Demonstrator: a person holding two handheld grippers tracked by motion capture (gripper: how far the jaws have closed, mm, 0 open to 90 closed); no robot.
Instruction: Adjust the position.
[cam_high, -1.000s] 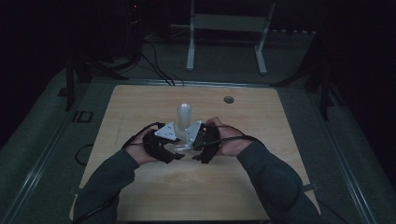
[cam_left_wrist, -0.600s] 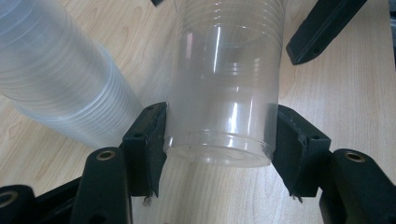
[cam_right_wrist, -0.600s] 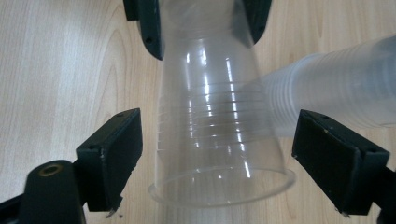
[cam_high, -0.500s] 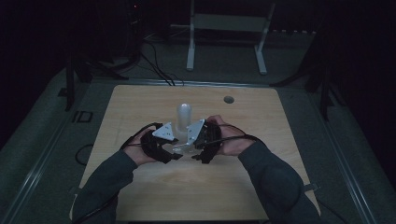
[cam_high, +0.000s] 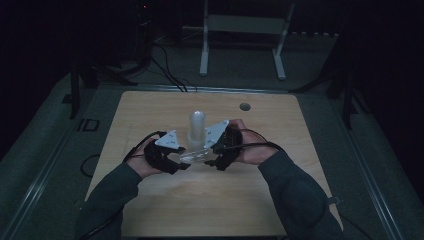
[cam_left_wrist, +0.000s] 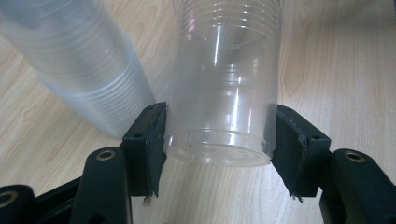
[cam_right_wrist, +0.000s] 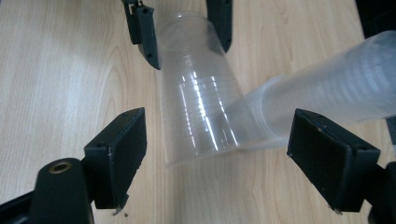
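1. The left gripper (cam_high: 186, 161) has its jaws clamped on the base end of a single clear cup (cam_left_wrist: 222, 93), one black pad (cam_left_wrist: 150, 140) pressed to each side of the wall; in the left gripper view the grip looks firm and square

2. The cup lies roughly level above the table (cam_high: 150, 115), its open mouth turned toward the right gripper (cam_right_wrist: 217, 158), just in front of the upright cup stack (cam_high: 196, 129) at the middle of the board

3. Here is the change: the right gripper's jaws have just been working, opening wide and then closing back a little, and in the right gripper view they stand apart on either side of the cup's rim end with clear daylight between pads and plastic, so nothing is gripped there

4. Against the high views from a second ago, both hands sit in nearly the same spot in front of the stack; the action is all in the right jaws

5. My read: one cup is free of the stack and carried by the left gripper alone, and the right is either letting go after a pull or lining up a fresh bite on the rim

6. The risk to watch is thin plastic buckling if the right jaws close off-centre
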